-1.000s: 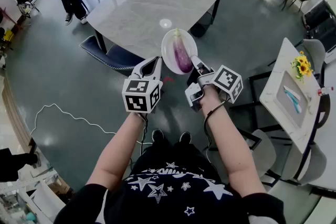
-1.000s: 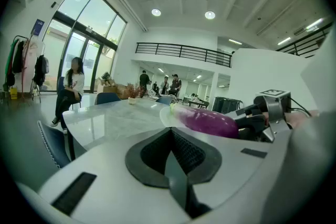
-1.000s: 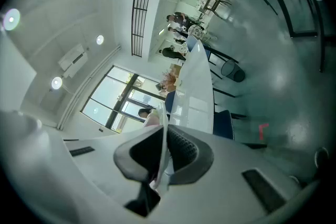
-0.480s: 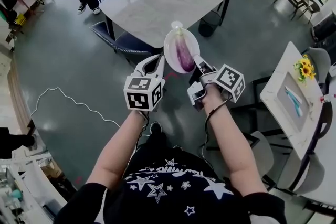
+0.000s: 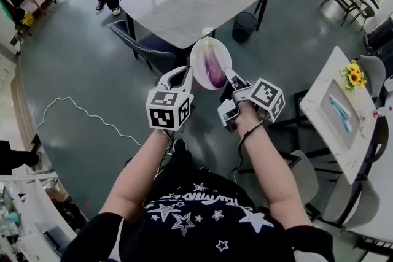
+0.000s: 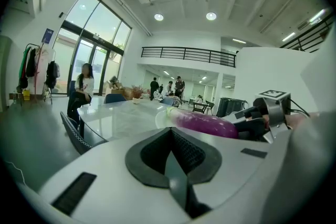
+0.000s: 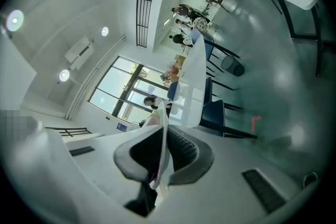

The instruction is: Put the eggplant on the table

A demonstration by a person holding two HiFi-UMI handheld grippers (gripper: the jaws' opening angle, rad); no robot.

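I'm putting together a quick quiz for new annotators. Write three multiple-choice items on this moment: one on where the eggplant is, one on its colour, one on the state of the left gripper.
1. Where does the eggplant lie?
A. On the floor
B. On a white plate
C. On a chair seat

2. What colour is the eggplant?
A. Purple
B. Green
C. Yellow

3. How do the jaws of the left gripper stand?
A. Wide apart
B. Clamped on the plate
C. Together, nothing between them

Answers:
1 B: the head view shows it on the plate, which the right gripper clamps by the rim.
2 A: it shows purple in the head view and the left gripper view.
3 C: the left gripper view shows the pads meeting, with nothing between them.
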